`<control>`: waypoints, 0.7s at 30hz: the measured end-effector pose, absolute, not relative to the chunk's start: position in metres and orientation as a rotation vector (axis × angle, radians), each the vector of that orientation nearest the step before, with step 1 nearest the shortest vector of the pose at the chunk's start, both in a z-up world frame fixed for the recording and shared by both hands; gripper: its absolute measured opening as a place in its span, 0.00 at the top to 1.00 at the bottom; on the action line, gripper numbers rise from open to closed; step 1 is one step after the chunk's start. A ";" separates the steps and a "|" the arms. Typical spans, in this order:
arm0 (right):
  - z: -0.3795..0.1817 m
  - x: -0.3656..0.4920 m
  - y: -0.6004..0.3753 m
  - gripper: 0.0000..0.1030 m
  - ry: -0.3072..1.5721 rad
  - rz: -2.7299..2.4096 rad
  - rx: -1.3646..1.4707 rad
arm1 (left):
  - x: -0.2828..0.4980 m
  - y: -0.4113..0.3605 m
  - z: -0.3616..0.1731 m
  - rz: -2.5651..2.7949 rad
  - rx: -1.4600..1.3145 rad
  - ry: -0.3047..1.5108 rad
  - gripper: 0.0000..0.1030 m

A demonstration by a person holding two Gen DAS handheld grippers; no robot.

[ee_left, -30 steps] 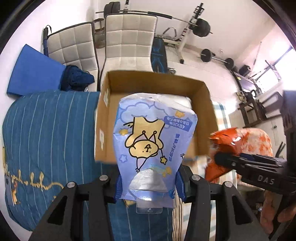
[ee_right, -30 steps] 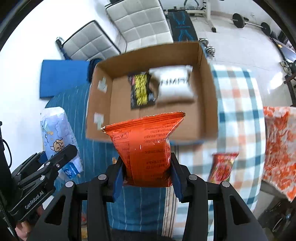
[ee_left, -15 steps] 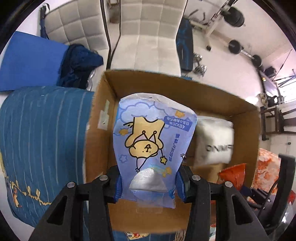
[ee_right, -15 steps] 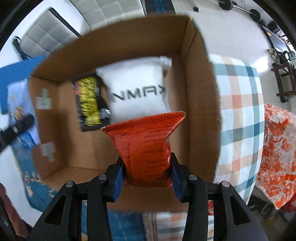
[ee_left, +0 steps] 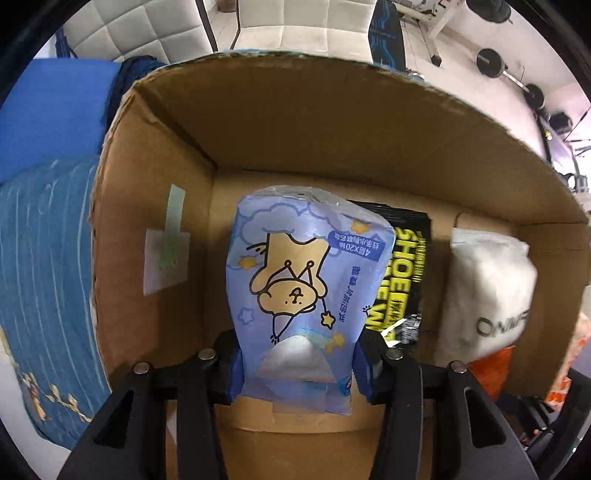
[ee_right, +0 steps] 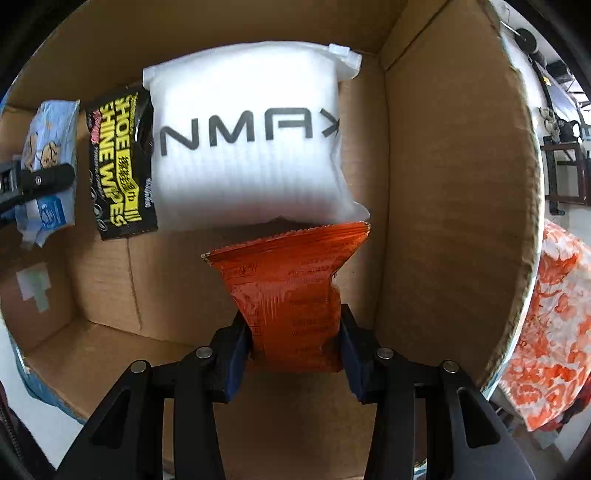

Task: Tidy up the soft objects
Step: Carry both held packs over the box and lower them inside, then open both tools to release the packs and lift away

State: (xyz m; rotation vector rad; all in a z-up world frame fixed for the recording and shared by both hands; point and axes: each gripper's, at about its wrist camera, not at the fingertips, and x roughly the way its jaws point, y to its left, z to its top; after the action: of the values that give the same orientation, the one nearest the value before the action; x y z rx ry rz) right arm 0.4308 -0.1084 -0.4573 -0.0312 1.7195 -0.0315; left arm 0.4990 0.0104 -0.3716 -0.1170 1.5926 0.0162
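Left gripper (ee_left: 299, 363): I have it clamped on the blue tissue pack (ee_left: 304, 280), blue pads pressing both sides of the pack's lower end. In the right wrist view I see one of its black fingers (ee_right: 40, 181) across that same pack at the far left.

Right gripper (ee_right: 295, 349): I have it closed around the orange snack bag (ee_right: 291, 291), squeezing the bag narrow near its bottom, so the crimped top edge fans out wide above.

Blue tissue pack: held upright inside the cardboard box (ee_left: 332, 129), in the box's left part, its cartoon bear print upside down to my camera. It stands near the left wall, where a taped label (ee_left: 166, 254) is stuck.

Orange snack bag: inside the box, near the right wall. I cannot tell whether it touches the floor. Its top edge overlaps the lower edge of the white pouch (ee_right: 251, 136) from my camera's angle.

Shoe wipes packet (ee_right: 122, 162): black with yellow lettering, lying on the box floor between the tissue pack and the white pouch, partly tucked under the pouch's left edge.

White pouch: lying flat toward the far wall, dark block letters on its face.

Beyond the box: a blue striped blanket (ee_left: 44, 266) on the left, white quilted chairs (ee_left: 295, 26) behind, and an orange patterned cloth (ee_right: 550, 306) on the right.
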 end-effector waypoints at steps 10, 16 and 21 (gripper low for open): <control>-0.466 0.435 -0.102 0.53 1.740 -0.041 -0.046 | 0.509 0.017 -0.386 0.017 -0.171 1.658 0.48; -0.461 0.441 -0.096 0.42 1.732 -0.032 -0.056 | 0.508 0.014 -0.381 0.002 -0.142 1.660 0.43; -0.447 0.438 -0.088 0.26 1.711 -0.013 -0.043 | 0.502 0.006 -0.367 -0.014 -0.141 1.655 0.38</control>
State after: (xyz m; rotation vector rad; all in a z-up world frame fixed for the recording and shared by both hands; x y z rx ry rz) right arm 0.4381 -0.0884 -0.4472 -0.0431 1.7112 -0.0128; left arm 0.5020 0.0064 -0.3675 -0.1413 1.6549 -0.0138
